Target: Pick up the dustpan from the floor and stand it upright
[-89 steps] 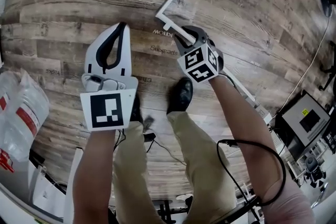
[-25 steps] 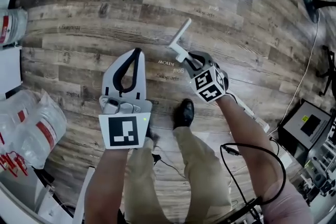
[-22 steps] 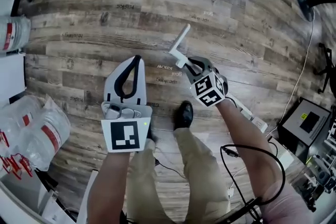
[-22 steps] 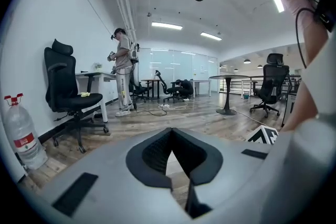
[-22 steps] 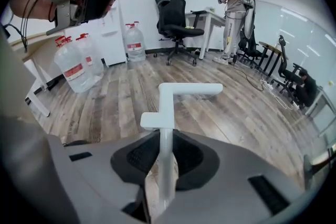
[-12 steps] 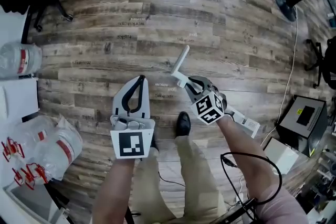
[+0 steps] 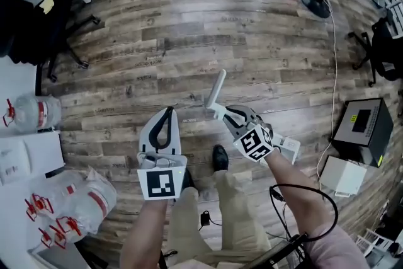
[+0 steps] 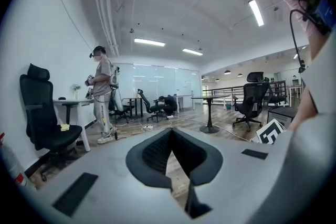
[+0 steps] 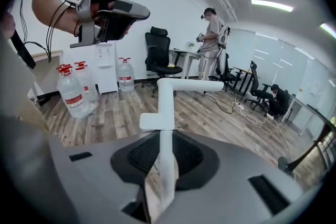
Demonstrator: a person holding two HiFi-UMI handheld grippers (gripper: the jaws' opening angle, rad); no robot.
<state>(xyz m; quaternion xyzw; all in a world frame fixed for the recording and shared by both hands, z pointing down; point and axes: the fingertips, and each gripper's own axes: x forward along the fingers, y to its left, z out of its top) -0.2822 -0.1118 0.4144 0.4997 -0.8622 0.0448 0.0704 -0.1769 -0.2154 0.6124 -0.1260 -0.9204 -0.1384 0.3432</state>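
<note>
dustpan handle (image 7: 216, 90) gripped between the jaws of the right gripper (image 7: 228, 114), bent end pointing away over the floor (image 7: 189, 28); pan (image 7: 289, 148) showing just beside the right forearm (image 7: 286, 186). left gripper (image 7: 167, 111) closed on nothing, beside the right. against a second ago the floor lies farther below and the handle is steeper: the lift looks done, standing the dustpan upright remains; whether the pan clears the floor cannot be told
</note>
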